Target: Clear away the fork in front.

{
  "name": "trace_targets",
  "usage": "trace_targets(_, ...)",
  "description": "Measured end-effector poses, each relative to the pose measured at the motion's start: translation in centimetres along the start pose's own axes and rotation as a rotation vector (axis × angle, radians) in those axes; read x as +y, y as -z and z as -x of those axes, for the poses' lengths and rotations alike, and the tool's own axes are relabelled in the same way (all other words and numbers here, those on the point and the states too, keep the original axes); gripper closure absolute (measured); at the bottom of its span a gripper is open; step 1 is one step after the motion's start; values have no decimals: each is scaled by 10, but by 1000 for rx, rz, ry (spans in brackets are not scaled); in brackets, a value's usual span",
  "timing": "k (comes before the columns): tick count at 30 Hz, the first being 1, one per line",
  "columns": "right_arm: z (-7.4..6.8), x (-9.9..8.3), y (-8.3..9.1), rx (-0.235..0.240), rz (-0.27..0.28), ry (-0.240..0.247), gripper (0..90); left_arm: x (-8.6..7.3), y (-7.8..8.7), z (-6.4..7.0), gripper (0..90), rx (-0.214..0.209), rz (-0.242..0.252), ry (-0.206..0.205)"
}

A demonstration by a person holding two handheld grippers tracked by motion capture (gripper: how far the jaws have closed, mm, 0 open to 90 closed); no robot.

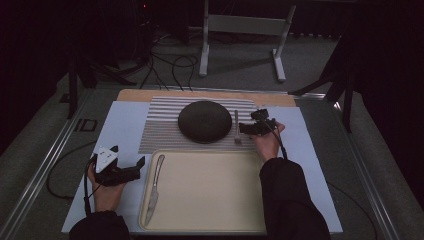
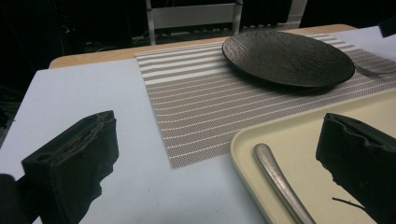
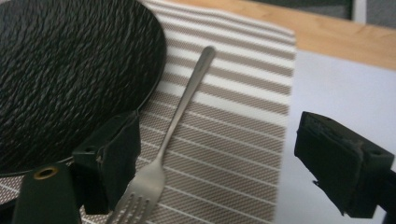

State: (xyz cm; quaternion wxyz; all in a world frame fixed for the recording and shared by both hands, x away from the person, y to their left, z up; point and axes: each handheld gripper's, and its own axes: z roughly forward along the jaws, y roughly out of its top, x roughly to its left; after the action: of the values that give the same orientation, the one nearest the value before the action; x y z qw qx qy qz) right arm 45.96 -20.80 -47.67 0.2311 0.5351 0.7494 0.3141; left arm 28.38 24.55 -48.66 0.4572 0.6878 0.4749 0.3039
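Note:
A silver fork (image 1: 236,127) lies on the striped placemat (image 1: 165,125), just right of a round black plate (image 1: 205,121). My right gripper (image 1: 242,128) hovers low beside the fork, open. In the right gripper view the fork (image 3: 177,126) runs between the spread jaws, close to the left one, tines nearest the camera. A table knife (image 1: 154,187) rests along the left side of a cream tray (image 1: 210,220). My left gripper (image 1: 129,155) is open, left of the tray. The knife's handle (image 2: 280,182) lies between its wide jaws, untouched.
A pale blue sheet (image 1: 120,125) covers the table under the placemat and tray. The wooden table edge (image 1: 140,94) runs along the back. Beyond it are a metal stand (image 1: 245,30) and cables on the floor. The tray's middle is bare.

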Motion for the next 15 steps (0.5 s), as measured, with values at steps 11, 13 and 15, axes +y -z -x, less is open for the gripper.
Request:
trace_targets(11, -12, -7, -26, -7, -56, -18, 418, -1, 0, -1, 0, 15, -9, 12)
trace_targets(13, -14, -7, -30, -5, -59, -5, 489, -1, 0, -1, 0, 15, -7, 11)
trace_targets(15, -16, -7, -34, -3, -53, -2, 559, -1, 0, -1, 0, 15, -9, 13)
